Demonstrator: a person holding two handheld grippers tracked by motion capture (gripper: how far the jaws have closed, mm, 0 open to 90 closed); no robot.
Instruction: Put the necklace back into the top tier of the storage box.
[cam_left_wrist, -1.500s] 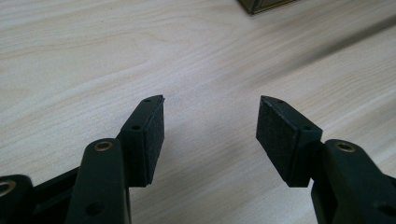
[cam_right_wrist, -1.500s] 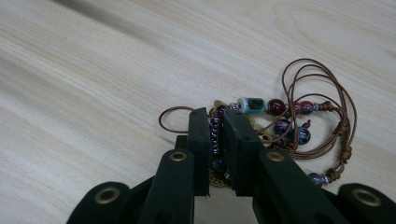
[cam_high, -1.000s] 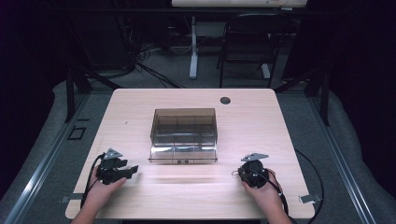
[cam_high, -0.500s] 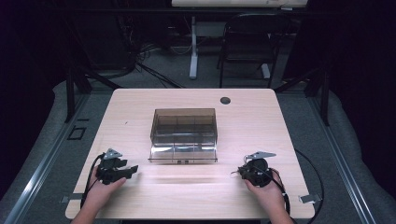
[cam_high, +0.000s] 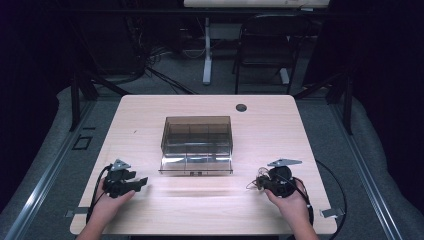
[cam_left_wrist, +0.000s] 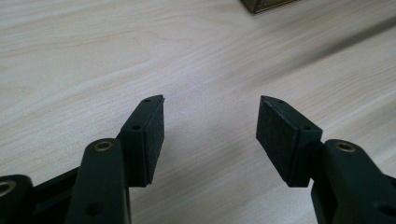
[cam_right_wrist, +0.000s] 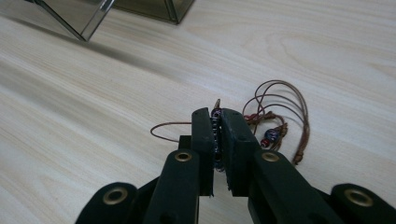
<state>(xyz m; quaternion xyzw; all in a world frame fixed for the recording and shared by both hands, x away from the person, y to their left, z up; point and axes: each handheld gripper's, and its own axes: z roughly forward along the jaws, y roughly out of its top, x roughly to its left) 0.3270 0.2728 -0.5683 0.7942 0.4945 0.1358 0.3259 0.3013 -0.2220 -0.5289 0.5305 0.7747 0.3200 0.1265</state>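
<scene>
Beads on a brown cord make up the one piece of jewellery here, a beaded cord bracelet (cam_right_wrist: 275, 123) pinched between the jaws of the right gripper (cam_right_wrist: 216, 135) low over the near right part of the wooden table (cam_high: 280, 125). In the right gripper view a row of small dark beads runs along the closed jaws, lengthwise with them, and the rest spills off to the right of the tips: several thin cord loops arching up and away, two round blue-and-red beads, and knotted ends hanging toward the tabletop, with one more loop curling out to the left. From the high view the bracelet shows as a small tangle at the gripper's left side, pointing toward the table's middle. The left gripper (cam_left_wrist: 211, 122) hovers over bare wood at the near left, its two ribbed pads (cam_left_wrist: 152, 135) spread wide with nothing between them. One smoky transparent box (cam_high: 197, 144), divided into compartments, sits at the centre of the table between and beyond both hands; its near side appears to have a clear flap tilted outward. Two hands, two grippers, one bracelet, one box.
</scene>
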